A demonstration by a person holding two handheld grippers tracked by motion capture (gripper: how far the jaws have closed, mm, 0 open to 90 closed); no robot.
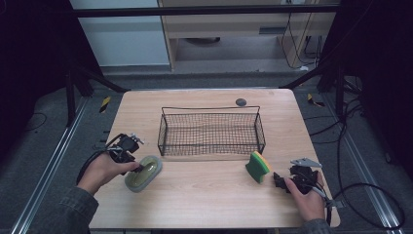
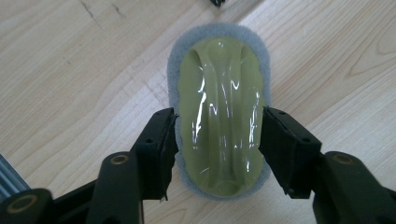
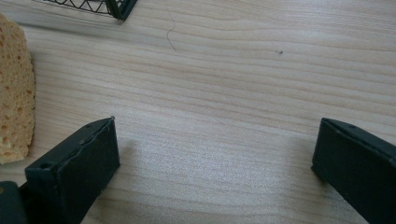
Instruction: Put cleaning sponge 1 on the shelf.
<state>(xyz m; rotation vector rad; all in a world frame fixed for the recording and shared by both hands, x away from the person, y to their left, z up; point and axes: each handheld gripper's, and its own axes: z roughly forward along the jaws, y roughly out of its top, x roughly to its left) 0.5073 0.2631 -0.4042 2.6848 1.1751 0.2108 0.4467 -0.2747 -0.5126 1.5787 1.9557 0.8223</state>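
Observation:
A pale green scrubber with a grey pad (image 1: 146, 175) lies flat on the wooden table (image 1: 204, 200) at the left front. My left gripper (image 1: 138, 168) reaches onto it from the left. In the left gripper view both jaws press the scrubber's (image 2: 219, 93) long sides, so my left gripper (image 2: 218, 135) is shut on it. A green and yellow sponge (image 1: 258, 166) stands on edge at the right front. My right gripper (image 1: 277, 181) sits just right of it, low over the table. My right gripper (image 3: 215, 154) is open over bare wood, with the sponge (image 3: 14, 93) at its left.
A black wire basket (image 1: 210, 108) stands in the middle of the table behind both items; its corner (image 3: 116, 7) shows at the top of the right gripper view. A small dark disc (image 1: 241, 102) lies behind the basket. Cables trail off the table's right edge.

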